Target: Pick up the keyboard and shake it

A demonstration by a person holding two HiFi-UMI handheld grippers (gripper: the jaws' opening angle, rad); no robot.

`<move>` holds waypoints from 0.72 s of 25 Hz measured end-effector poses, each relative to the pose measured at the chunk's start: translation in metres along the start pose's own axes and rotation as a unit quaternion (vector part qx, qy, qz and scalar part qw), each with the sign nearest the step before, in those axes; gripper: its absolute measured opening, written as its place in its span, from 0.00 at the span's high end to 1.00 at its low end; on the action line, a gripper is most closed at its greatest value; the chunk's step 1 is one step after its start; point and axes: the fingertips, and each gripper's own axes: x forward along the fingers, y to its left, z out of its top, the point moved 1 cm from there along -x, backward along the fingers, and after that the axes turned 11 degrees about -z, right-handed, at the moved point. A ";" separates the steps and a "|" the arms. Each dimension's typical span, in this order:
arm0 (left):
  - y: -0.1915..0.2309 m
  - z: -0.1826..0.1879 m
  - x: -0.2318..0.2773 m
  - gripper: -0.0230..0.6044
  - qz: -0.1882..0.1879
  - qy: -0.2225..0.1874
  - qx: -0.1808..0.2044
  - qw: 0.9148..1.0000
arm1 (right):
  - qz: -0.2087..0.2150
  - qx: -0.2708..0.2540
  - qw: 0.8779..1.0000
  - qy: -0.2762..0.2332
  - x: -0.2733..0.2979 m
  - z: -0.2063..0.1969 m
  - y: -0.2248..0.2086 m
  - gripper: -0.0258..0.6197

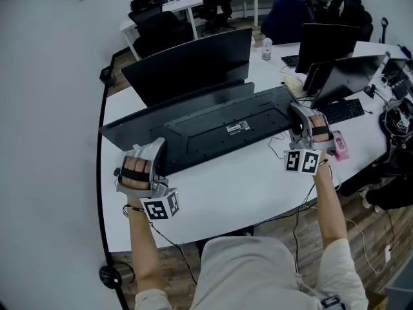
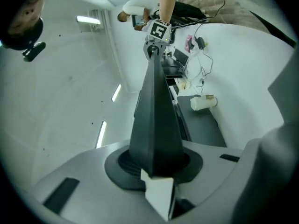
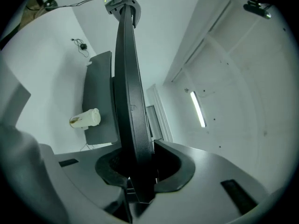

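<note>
Left tool (image 1: 150,157) and right tool (image 1: 300,120) are each clamping one end of the keyboard (image 1: 219,129). It is hanging underside up over the white desk (image 1: 245,189), just before a monitor (image 1: 187,63).

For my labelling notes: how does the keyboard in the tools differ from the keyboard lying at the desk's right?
The held keyboard is clamped at its ends by the left tool and right tool, tilted up; the desk keyboard lies flat. The held keyboard shows its labelled underside; the desk keyboard shows keys. Both are black.
</note>
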 end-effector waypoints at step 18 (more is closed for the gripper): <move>-0.028 0.049 0.046 0.80 -0.090 -0.097 0.094 0.987 | 0.043 0.081 0.988 0.121 -0.098 -0.063 0.114 0.79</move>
